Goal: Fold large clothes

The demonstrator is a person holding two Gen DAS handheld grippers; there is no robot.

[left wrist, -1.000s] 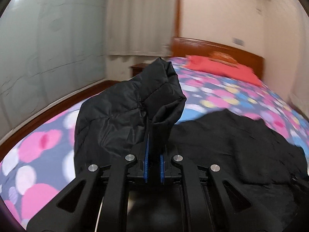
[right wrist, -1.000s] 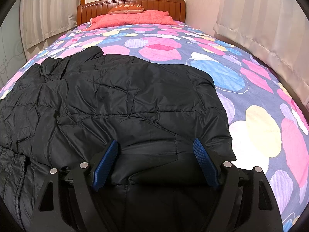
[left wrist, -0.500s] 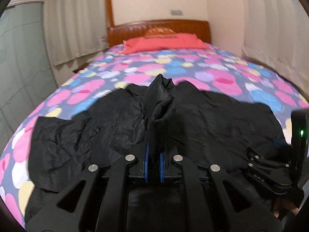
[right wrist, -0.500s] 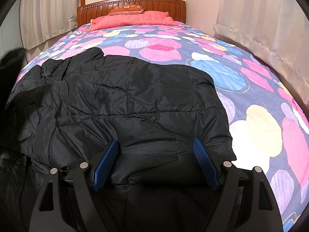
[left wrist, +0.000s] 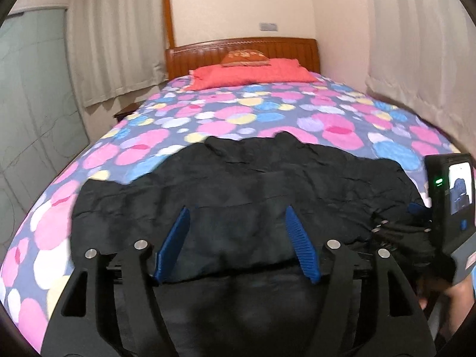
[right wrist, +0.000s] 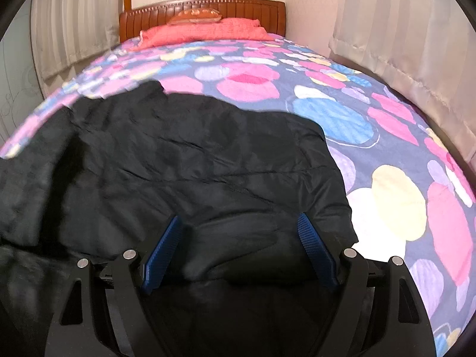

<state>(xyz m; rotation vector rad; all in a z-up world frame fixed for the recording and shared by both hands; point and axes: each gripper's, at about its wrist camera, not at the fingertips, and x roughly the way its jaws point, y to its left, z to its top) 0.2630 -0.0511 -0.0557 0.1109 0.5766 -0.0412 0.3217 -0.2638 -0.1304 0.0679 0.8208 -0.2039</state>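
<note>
A large black puffer jacket [left wrist: 238, 184] lies spread on the bed near its foot; it also fills the lower left of the right wrist view [right wrist: 178, 172]. My left gripper [left wrist: 236, 223] is open and empty, its blue pads [left wrist: 175, 235] wide apart just above the jacket's near edge. My right gripper [right wrist: 241, 232] is open and empty too, hovering over the jacket's near right part. The right gripper's body and its screen show at the right edge of the left wrist view [left wrist: 449, 208].
The bed has a quilt [right wrist: 386, 154] with pink, blue and yellow spots, bare to the right of and beyond the jacket. Red pillows [left wrist: 253, 73] lie against a wooden headboard [left wrist: 244, 49]. Curtains [right wrist: 401, 29] hang along the right; a glass wardrobe door [left wrist: 32, 104] stands left.
My left gripper has let go of the jacket fold it was holding up and has opened. The fold now lies flat over the jacket. The right gripper has stayed open.
</note>
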